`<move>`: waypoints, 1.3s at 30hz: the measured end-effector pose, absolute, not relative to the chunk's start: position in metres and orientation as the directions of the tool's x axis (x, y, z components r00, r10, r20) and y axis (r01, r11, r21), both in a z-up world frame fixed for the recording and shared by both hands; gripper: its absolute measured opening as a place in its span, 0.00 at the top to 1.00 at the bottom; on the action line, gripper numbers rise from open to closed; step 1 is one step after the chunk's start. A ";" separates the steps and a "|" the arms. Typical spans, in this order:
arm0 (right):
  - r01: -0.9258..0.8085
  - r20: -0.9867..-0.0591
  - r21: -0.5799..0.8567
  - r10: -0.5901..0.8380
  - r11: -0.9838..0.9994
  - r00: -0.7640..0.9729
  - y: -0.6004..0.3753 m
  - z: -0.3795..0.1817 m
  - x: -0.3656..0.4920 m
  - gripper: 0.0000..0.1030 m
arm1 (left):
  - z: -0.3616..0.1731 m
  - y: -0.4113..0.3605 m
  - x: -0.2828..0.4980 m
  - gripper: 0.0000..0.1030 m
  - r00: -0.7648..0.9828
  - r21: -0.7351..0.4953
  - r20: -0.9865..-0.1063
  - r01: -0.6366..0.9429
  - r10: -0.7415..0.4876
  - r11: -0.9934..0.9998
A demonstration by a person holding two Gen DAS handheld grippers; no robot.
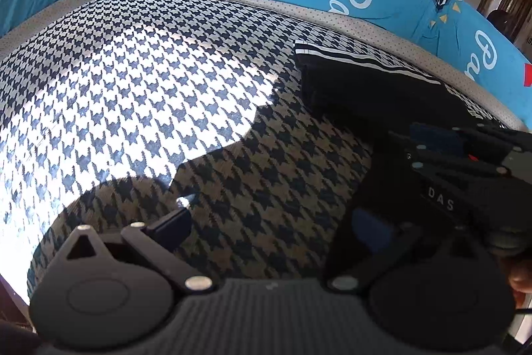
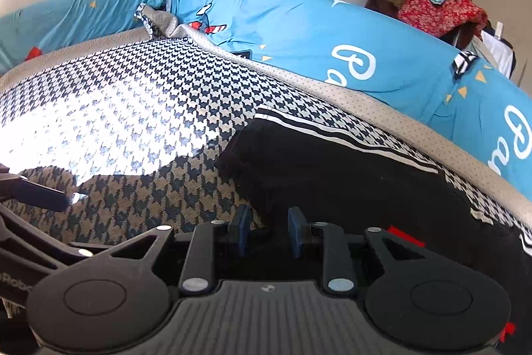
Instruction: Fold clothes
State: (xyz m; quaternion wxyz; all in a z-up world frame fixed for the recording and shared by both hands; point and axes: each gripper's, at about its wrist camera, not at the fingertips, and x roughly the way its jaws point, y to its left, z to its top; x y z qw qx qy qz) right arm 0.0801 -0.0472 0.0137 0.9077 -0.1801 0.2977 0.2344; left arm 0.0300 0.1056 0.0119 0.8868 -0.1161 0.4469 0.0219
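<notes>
Over the houndstooth blanket (image 2: 139,95) both grippers pointed steeply downward. Seen from its own camera, the right gripper (image 2: 268,230) had its blue pads (image 2: 240,230) drawn near each other, clamped on a fold of the black striped garment (image 2: 349,175). That garment lay on the blanket's right side, its long axis and white stripes running from upper left to lower right, just beside the blue quilt (image 2: 299,32). Beside it, the left gripper (image 1: 266,222) stood with jaws spread wide, holding nothing.
</notes>
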 end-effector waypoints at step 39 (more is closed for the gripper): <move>-0.438 -0.588 0.038 0.374 0.898 0.717 -0.032 0.036 0.153 0.93 | 0.000 0.092 0.035 0.00 0.553 -0.095 -0.833 -0.163 0.011 0.982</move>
